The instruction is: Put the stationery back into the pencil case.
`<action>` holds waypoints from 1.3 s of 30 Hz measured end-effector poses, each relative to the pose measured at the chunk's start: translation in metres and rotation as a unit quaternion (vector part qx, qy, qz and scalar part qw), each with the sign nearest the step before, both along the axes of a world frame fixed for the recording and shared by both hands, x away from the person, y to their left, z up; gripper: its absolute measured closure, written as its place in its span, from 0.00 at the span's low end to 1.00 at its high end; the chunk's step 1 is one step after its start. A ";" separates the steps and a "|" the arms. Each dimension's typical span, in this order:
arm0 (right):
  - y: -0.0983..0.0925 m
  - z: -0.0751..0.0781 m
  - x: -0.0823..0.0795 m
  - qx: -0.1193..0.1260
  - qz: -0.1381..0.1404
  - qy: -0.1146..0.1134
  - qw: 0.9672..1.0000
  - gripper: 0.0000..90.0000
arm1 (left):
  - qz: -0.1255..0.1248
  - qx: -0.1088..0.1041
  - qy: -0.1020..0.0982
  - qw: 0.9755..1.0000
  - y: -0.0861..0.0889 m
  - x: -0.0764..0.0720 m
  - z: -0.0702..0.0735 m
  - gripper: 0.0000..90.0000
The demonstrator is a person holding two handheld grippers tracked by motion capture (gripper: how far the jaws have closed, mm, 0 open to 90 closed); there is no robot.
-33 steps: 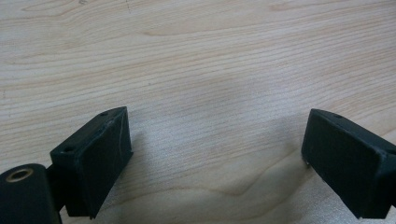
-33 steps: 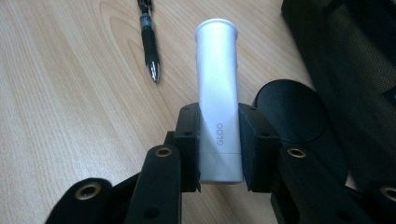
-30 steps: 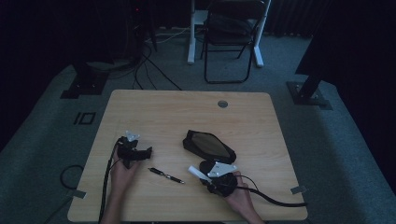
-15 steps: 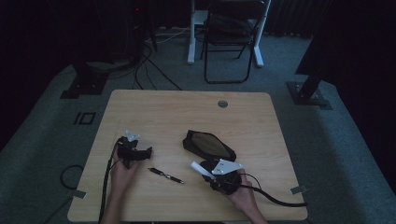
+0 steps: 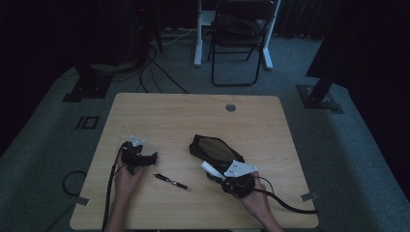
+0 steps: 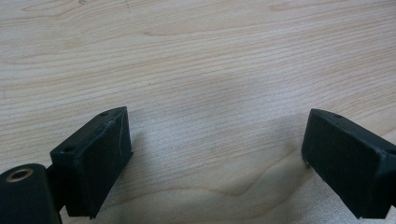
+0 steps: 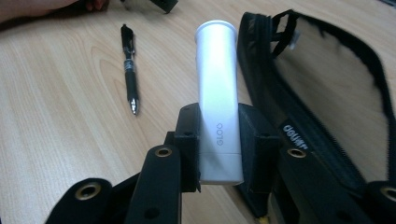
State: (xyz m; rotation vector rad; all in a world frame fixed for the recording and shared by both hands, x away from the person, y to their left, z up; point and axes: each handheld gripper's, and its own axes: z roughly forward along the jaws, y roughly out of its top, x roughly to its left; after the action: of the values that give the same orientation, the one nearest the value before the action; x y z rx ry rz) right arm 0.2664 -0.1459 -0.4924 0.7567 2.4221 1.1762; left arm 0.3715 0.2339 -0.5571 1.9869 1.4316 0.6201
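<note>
Right gripper (image 7: 218, 140) clamps white glue stick (image 7: 215, 88) near its base: light, rigid, slick; grip mid-barrel. Left gripper (image 6: 219, 154) fingers open, empty.

You have one white glue stick (image 7: 217, 102), one black pen (image 7: 130, 70) left of it, one mesh pouch (image 7: 327, 88) right of it.

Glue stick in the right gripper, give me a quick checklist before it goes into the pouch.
1. Grip: right gripper jaws clamp the glue stick on both sides: ok.
2. Pouch open: zip parted, mesh inside visible: ok.
3. Stick aimed at the opening: it points alongside the rim: not ok.
4. Pen out of the way, lying left of the pouch: ok.
5. Left gripper free to steady the pouch: open, over bare table: ok.
6. Room inside the pouch: cannot tell.
</note>
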 end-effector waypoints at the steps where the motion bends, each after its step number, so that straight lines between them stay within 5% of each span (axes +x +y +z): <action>1: -0.001 0.001 0.000 0.000 -0.001 -0.002 1.000 0.79 | 0.000 0.000 0.000 1.000 0.000 0.000 0.000 0.09; 39: -0.018 0.022 0.024 0.006 -0.025 -0.043 0.999 0.80 | 0.000 0.000 0.000 1.000 0.000 0.000 0.000 0.09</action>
State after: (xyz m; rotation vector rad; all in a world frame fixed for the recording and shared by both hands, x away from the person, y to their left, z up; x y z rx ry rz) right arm 0.2906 -0.1635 -0.4708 0.7502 2.3157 1.1799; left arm 0.3715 0.2339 -0.5571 1.9880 1.4315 0.6200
